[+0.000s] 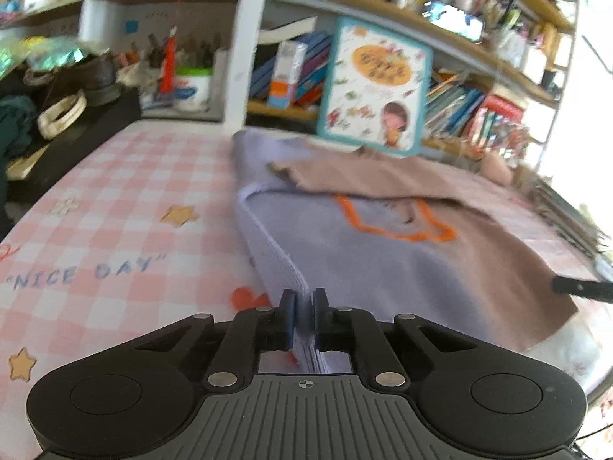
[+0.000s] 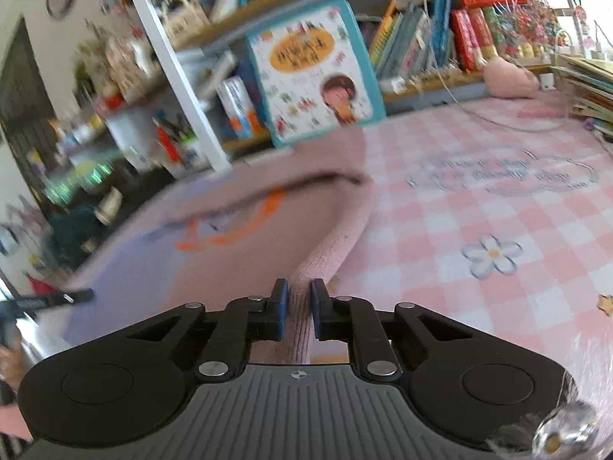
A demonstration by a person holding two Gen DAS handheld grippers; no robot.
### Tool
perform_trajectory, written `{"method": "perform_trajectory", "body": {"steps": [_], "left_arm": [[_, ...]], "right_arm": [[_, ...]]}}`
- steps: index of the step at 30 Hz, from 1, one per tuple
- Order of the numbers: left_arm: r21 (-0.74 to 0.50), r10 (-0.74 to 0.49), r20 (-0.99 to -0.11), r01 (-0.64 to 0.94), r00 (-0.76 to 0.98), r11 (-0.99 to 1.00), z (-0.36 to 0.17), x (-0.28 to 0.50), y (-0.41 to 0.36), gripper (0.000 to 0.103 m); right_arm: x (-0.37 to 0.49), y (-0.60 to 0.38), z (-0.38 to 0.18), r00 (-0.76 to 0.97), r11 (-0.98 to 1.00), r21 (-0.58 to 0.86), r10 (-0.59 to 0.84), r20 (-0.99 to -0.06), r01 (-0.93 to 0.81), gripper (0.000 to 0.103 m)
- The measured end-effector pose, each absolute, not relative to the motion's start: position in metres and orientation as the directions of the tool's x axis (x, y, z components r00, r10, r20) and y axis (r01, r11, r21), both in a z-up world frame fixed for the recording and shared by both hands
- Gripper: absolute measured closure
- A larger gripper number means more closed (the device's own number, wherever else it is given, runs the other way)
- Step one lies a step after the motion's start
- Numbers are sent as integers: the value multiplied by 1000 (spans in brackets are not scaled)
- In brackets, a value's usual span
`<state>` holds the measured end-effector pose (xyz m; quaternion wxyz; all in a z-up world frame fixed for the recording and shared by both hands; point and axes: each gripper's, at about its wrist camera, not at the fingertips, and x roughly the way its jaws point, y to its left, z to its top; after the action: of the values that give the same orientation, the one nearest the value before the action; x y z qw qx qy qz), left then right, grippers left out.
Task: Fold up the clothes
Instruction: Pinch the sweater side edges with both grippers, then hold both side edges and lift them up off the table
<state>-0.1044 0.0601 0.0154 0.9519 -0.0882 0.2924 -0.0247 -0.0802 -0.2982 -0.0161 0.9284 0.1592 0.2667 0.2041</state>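
Lilac and dusty-pink knit fills the middle of both views: the sweater (image 1: pixel 383 260) lies spread on the checked cloth (image 1: pixel 115 199), its orange outline print (image 1: pixel 398 226) just above centre in the left wrist view. We hold its hem at two spots. Our left gripper (image 1: pixel 304 306), at the bottom centre of its frame, is pinched on the ribbed lilac edge, which runs up and away from the pads (image 1: pixel 288 306) toward the upper middle. Our right gripper (image 2: pixel 299 303), bottom centre of its own frame, is pressed together on the pink ribbed edge, the fabric bunched between the blue pads (image 2: pixel 281 299). From there the pink side curves up toward a folded-over flap (image 2: pixel 306 180) at the frame's centre. Behind the sweater, a picture book (image 1: pixel 375 84) leans against the crowded shelves (image 1: pixel 479 11) at upper centre. Both views are blurred.
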Motion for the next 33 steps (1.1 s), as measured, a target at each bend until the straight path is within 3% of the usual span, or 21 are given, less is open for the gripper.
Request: {"method": "perform_trajectory", "body": {"steps": [3, 6, 8, 12, 15, 18, 20, 22, 26, 30, 33], "left_arm": [[-150, -89, -567, 3, 819, 989, 17, -103, 56, 93], [-176, -97, -591, -10, 801, 984, 12, -104, 61, 85], [-207, -115, -601, -15, 791, 978, 9, -106, 65, 71], [-251, -149, -608, -11, 780, 968, 6, -112, 69, 66], [-256, -156, -613, -8, 774, 967, 3, -112, 70, 67], [-254, -146, -618, -21, 772, 967, -1, -110, 69, 75], [-249, -136, -617, -28, 775, 968, -2, -110, 70, 92], [-255, -132, -614, -37, 778, 966, -3, -110, 75, 97], [-277, -121, -589, -59, 799, 959, 3, -114, 84, 98], [-267, -108, -555, -54, 825, 962, 18, -118, 87, 98], [-266, -113, -562, -49, 820, 963, 21, -117, 87, 98]], "right_arm": [[-78, -297, -10, 772, 852, 424, 483, -413, -306, 91], [-73, -297, -12, 757, 856, 424, 480, -443, -295, 91], [-72, -298, -15, 750, 858, 428, 477, -459, -284, 88], [-71, -305, -22, 745, 856, 447, 472, -472, -259, 88], [-69, -309, -28, 738, 852, 469, 469, -485, -234, 88], [-68, -312, -32, 735, 853, 473, 464, -495, -220, 84], [-68, -313, -33, 734, 850, 480, 465, -495, -215, 83], [-68, -313, -32, 734, 851, 480, 464, -496, -213, 82], [-70, -307, -28, 726, 835, 490, 498, -475, -251, 90], [-75, -306, -14, 729, 774, 553, 566, -384, -310, 90], [-76, -304, -9, 725, 774, 548, 571, -385, -318, 90]]}}
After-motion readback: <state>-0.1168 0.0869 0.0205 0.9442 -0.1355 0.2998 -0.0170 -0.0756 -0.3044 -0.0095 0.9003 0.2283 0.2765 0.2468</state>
